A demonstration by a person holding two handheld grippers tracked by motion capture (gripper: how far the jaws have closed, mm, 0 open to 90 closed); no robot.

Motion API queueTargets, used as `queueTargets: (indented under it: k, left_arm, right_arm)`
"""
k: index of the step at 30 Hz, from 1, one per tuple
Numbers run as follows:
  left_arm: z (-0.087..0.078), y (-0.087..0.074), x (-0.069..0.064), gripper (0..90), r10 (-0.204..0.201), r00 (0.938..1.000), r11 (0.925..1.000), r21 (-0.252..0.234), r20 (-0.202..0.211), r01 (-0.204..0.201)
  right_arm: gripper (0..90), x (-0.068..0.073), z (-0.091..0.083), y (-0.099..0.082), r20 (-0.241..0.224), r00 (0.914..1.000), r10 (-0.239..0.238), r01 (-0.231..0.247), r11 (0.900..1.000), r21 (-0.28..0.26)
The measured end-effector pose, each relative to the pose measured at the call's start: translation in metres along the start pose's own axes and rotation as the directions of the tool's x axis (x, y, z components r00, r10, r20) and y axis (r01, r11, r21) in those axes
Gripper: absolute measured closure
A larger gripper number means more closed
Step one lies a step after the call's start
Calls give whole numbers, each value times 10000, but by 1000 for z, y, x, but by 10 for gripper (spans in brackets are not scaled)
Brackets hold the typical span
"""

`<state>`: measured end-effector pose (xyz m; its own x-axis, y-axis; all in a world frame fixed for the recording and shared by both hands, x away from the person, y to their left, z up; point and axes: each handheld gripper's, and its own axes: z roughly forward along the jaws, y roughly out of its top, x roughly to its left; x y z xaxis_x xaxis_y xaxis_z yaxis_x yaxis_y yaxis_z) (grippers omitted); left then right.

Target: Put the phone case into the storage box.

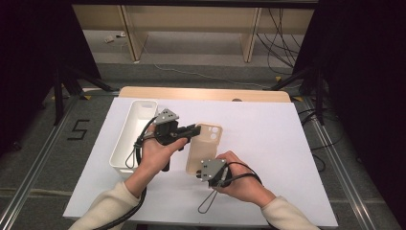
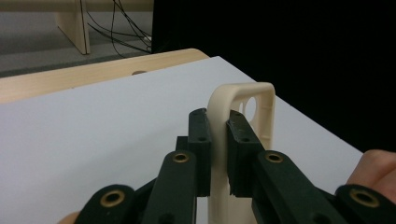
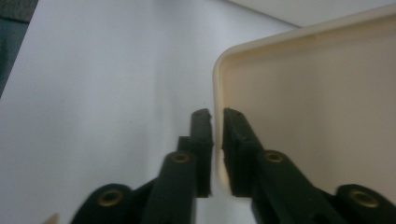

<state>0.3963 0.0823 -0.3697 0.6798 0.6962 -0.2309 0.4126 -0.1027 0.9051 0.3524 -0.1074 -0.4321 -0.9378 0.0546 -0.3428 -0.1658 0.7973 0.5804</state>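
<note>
- The cream phone case (image 1: 203, 146), smooth matte plastic with rounded corners and round camera cut-outs at its far end, is held above the white sheet (image 1: 268, 143) that covers the table, between the two grippers.
- Left gripper (image 1: 194, 129) reaches in from the left, and in the left gripper view its flat black jaws pinch the case's thin side rim (image 2: 218, 140) near the cut-out end, pads pressed on both faces: it is clamped on the case.
- Right gripper (image 1: 198, 173) sits at the case's near end; in the right gripper view its jaws straddle the curved corner lip (image 3: 217, 140) with a thin gap on the left side, so the grip looks slack.
- White rectangular bin (image 1: 131, 132), glossy plastic with rounded rim, stands just left of the left hand (image 1: 155, 155).
- Pale wooden table edge (image 1: 206, 93) shows beyond the sheet.
</note>
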Motion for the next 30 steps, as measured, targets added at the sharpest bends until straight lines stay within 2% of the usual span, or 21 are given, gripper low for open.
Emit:
queueTargets:
  k: [2, 4, 6, 8, 9, 12, 16, 20, 30]
  left_arm:
    - [0, 0, 0, 817, 5, 9999, 9999, -143, 138, -3]
    - [0, 0, 1, 817, 265, 9995, 9994, -241, 174, -261]
    - [-2, 1, 2, 818, 489, 9987, 9984, -300, 142, -485]
    - [-2, 1, 2, 817, 437, 9989, 9983, -404, 168, -430]
    - [-3, 1, 4, 817, 609, 9980, 9973, -410, 147, -602]
    - [-6, 1, 6, 817, 681, 9977, 9965, -488, 70, -677]
    - [-9, 2, 7, 817, 867, 9962, 9946, -582, 16, -864]
    - [-12, 3, 9, 816, 994, 9950, 9929, -649, -44, -995]
    - [-18, 2, 13, 816, 1258, 9918, 9884, -827, -221, -1273]
  right_arm:
    - [731, 0, -3, 0, 97, 9992, 375, -374, 9992, -137]
    - [673, -3, -6, 0, 210, 9990, 383, -376, 9988, -328]
    - [604, -4, -9, -1, 314, 9976, 621, -603, 9967, -537]
    - [537, -6, -10, -2, 345, 9957, 865, -836, 9935, -776]
    - [510, -6, -11, -2, 297, 9937, 1080, -1051, 9907, -864]
    - [445, -8, -13, -6, 301, 9900, 1377, -1333, 9842, -1164]
    - [389, -10, -15, -11, 325, 9795, 1989, -1911, 9679, -1632]
    - [332, -12, -18, -15, 344, 9649, 2605, -2480, 9460, -2087]
    - [274, -17, -27, -31, 655, 9332, 3532, -3246, 9072, -2678]
